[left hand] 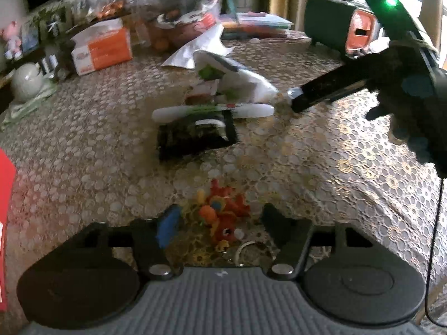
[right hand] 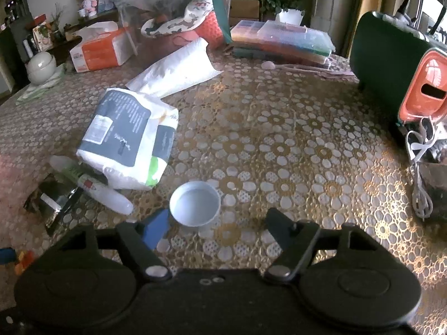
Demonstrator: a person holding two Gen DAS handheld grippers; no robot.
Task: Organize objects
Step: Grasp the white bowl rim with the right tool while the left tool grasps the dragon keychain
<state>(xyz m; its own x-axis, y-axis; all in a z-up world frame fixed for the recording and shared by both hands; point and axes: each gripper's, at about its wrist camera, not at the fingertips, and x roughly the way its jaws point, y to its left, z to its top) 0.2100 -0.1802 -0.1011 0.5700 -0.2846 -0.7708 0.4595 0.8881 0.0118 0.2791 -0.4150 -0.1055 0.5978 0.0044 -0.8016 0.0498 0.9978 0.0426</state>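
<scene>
Nothing looks sorted yet: the left claw (left hand: 218, 220) gapes around the orange toy (left hand: 223, 217), the right claw (right hand: 218, 220) stands open by the white lid (right hand: 194, 203), clutter all over the surface (right hand: 279, 139).

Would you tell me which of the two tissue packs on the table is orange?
The far tissue pack at the table's back left is orange and white, with tissue sticking out on top. The nearer pack is white and grey, lying beside the pen.

Open tablecloth (right hand: 279, 128) lies right of the white cap (right hand: 195, 204); the wipes pack (right hand: 128, 139) and marker (right hand: 103, 192) crowd its left.
</scene>
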